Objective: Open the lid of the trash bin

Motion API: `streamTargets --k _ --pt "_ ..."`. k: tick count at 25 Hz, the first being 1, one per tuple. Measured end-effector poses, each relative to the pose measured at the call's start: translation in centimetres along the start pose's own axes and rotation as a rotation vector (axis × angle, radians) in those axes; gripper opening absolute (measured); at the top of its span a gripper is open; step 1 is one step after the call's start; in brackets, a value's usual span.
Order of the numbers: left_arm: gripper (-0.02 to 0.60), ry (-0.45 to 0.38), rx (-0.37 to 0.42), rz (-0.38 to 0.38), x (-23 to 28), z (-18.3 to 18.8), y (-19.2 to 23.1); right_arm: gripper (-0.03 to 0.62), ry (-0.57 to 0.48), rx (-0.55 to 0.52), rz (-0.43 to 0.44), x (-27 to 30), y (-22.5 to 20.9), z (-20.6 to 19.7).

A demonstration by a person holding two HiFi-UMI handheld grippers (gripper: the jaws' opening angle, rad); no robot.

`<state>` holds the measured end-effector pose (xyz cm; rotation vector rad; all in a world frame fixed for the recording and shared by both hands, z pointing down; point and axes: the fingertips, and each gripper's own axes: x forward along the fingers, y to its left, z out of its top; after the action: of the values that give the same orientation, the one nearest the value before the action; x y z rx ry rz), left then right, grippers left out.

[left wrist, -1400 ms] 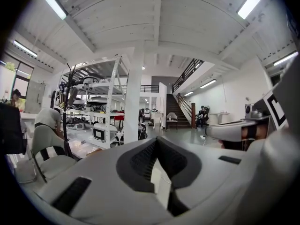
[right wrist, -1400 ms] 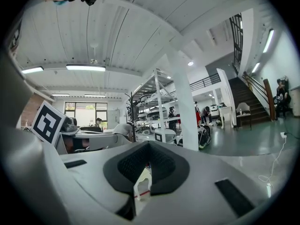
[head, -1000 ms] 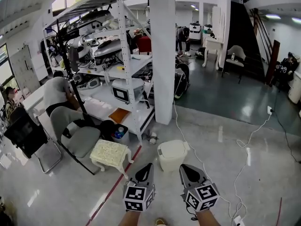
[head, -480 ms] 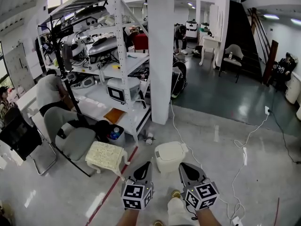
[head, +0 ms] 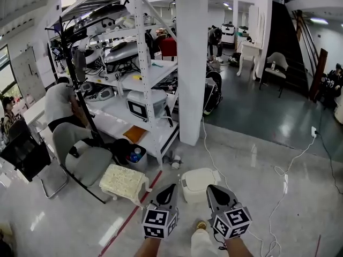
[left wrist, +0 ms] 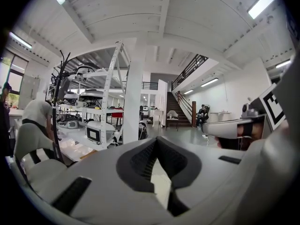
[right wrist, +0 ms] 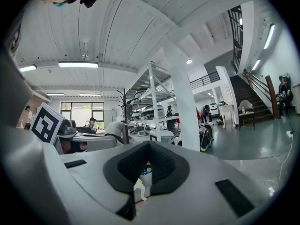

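Plainly, left gripper (head: 170,188) and right gripper (head: 212,189) have fingers together, empty.

The person has stepped nearer the trash bin (head: 199,185). It now sits lower in the head view, between the tips of the left tongs (head: 171,188) and right tongs (head: 211,188), where a second ago it lay just beyond them. A trouser leg (head: 200,244) and shoe (head: 201,226), seemingly the person's own, have swung forward just short of the bin.

Floor (head: 268,116) is looking glossy, v. reflective; bin (head: 197,182) is showing smooth plastic; rack (head: 143,74) is looking like painted metal.
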<state>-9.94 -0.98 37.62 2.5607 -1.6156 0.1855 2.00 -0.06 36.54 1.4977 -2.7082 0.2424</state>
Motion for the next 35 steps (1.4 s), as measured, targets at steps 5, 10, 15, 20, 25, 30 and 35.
streamTargets --k 5,10,15,20,25,30,35 --pt "0.003 0.008 0.002 0.023 3.4 0.2 1.6 0.02 0.007 0.005 0.021 3.3 -2.3 0.1" --pt "0.003 0.012 0.004 0.036 7.2 1.4 2.7 0.02 0.006 0.01 0.023 6.3 -5.5 1.5" --pt "0.003 0.007 0.0 0.043 11.0 2.8 3.4 0.02 0.007 -0.003 0.045 9.4 -7.9 3.2" --pt "0.003 -0.003 -0.009 0.053 15.0 3.9 4.0 0.02 0.01 -0.025 0.073 12.3 -10.7 4.3" --pt "0.003 -0.016 -0.014 0.091 18.7 4.9 5.6 0.02 0.005 -0.025 0.09 15.4 -13.7 5.4" --pt "0.003 -0.017 -0.013 0.115 21.7 5.3 6.5 0.02 0.012 -0.015 0.107 17.8 -16.0 5.7" --pt "0.003 -0.006 0.002 0.137 23.0 5.2 8.1 0.02 0.028 0.006 0.112 19.9 -17.1 4.8"
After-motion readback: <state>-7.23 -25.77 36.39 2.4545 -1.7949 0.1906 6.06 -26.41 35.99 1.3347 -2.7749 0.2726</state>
